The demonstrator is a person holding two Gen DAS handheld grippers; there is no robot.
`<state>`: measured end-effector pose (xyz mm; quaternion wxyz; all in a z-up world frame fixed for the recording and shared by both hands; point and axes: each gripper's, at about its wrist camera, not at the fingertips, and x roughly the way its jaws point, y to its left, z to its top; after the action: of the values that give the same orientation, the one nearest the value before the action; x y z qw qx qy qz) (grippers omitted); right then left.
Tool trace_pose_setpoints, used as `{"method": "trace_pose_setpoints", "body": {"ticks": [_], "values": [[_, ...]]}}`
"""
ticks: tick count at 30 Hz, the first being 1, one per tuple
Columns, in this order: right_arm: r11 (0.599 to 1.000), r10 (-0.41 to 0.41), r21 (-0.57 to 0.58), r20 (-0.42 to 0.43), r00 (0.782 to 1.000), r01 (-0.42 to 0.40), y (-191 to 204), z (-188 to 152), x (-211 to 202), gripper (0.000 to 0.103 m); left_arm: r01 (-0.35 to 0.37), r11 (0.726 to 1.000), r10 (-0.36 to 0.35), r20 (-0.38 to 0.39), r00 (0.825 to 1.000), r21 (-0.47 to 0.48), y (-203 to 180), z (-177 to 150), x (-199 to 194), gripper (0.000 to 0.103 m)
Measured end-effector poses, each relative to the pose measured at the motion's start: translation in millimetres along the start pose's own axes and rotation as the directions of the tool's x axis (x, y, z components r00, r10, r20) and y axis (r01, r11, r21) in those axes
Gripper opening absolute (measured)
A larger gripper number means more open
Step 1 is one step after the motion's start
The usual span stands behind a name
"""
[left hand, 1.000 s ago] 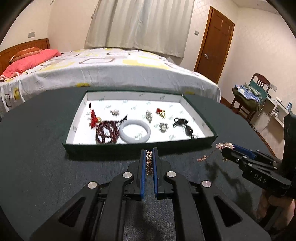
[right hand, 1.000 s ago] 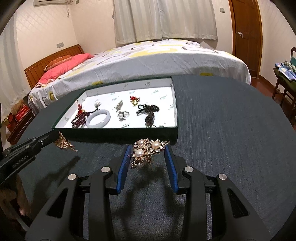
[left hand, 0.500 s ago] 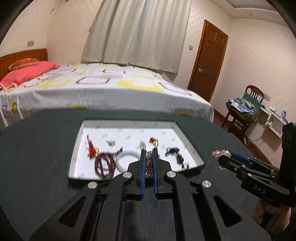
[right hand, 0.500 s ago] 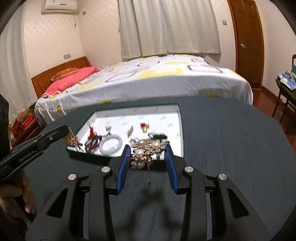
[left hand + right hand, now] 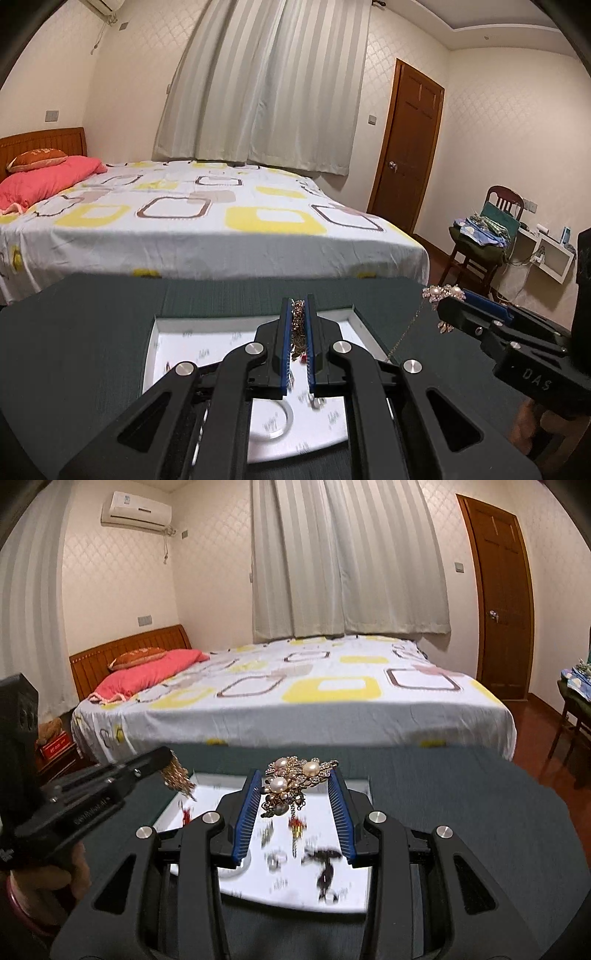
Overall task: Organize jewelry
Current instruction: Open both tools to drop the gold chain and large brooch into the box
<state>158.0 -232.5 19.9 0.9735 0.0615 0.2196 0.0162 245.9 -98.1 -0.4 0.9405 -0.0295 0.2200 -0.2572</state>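
My left gripper (image 5: 297, 303) is shut on a gold chain piece (image 5: 297, 325) and holds it above the white-lined jewelry tray (image 5: 159, 339); it also shows in the right wrist view (image 5: 173, 771) with the gold piece (image 5: 177, 775) hanging from it. My right gripper (image 5: 295, 775) is shut on a pearl brooch (image 5: 295, 779) with a dangling chain, above the tray (image 5: 354, 897). The brooch also shows in the left wrist view (image 5: 443, 293). A white bangle (image 5: 280, 428), a red charm (image 5: 297, 827) and a black piece (image 5: 325, 864) lie blurred in the tray.
The tray sits on a dark green table (image 5: 92, 350). Behind it is a bed (image 5: 207, 221) with a pink pillow (image 5: 40, 181). A wooden door (image 5: 406, 147) and a chair (image 5: 484, 236) piled with clothes stand at the right.
Both grippers have moved forward and risen over the tray, still holding their pieces. The view tilted upward, so the tray now lies low beneath the fingers.
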Motion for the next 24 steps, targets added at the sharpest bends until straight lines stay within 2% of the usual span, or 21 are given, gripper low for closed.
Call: {"method": "trace_pose_setpoints", "body": {"ticks": [5, 8, 12, 16, 20, 24], "values": [[1.000, -0.003, -0.002, 0.043, 0.999, 0.003, -8, 18, 21, 0.037, -0.014, 1.000, 0.014, 0.004, 1.000, -0.002, 7, 10, 24, 0.007], [1.000, -0.009, 0.003, 0.043, 0.999, 0.009, -16, 21, 45, 0.037, -0.029, 1.000, 0.029, -0.023, 0.999, -0.005, 15, 9, 45, 0.007], [0.999, -0.015, 0.033, -0.026, 1.000, 0.016, -26, 8, 80, 0.037, -0.053, 0.998, 0.051, -0.098, 0.994, -0.016, 26, -3, 77, 0.007], [0.998, -0.037, 0.040, -0.111, 0.993, 0.042, -34, -11, 112, 0.037, -0.074, 0.997, 0.070, -0.186, 0.980, -0.016, 33, -17, 106, 0.007], [0.997, -0.047, 0.053, -0.203, 0.978, 0.059, -40, -31, 138, 0.037, -0.093, 0.996, 0.085, -0.258, 0.962, -0.019, 40, -29, 129, 0.007], [0.995, -0.065, 0.050, -0.261, 0.963, 0.081, -41, -45, 151, 0.037, -0.105, 0.994, 0.088, -0.320, 0.943, -0.034, 45, -38, 144, 0.007]]}}
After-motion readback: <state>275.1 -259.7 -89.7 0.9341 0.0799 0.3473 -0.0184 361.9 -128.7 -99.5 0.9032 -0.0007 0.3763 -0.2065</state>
